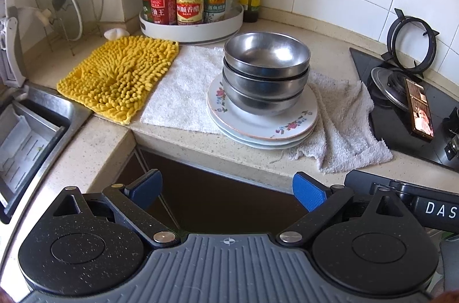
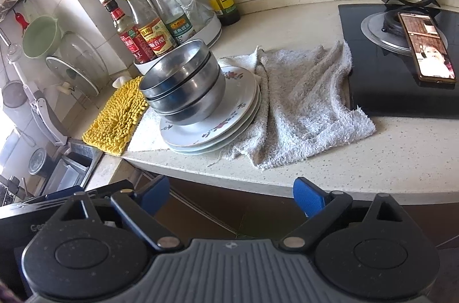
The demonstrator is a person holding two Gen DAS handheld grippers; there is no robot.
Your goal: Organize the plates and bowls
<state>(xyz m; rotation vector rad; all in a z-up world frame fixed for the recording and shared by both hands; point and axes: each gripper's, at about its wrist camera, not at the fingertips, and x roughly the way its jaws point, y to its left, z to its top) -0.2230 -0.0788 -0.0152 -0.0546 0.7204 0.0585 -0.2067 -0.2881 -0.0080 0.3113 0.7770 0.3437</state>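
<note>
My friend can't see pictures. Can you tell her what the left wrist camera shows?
Three steel bowls sit nested on a stack of flowered plates on a kitchen counter, with a yellow mat and white towels beside them. The open left gripper is empty, short of the counter edge.

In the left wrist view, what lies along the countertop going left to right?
Yellow mat → white towel → stack of steel bowls on floral plates → grey towel → phone on the stove.

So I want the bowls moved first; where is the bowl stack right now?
The steel bowl stack sits on the floral plates, centre counter in both views, between the yellow mat and grey towel.
</note>
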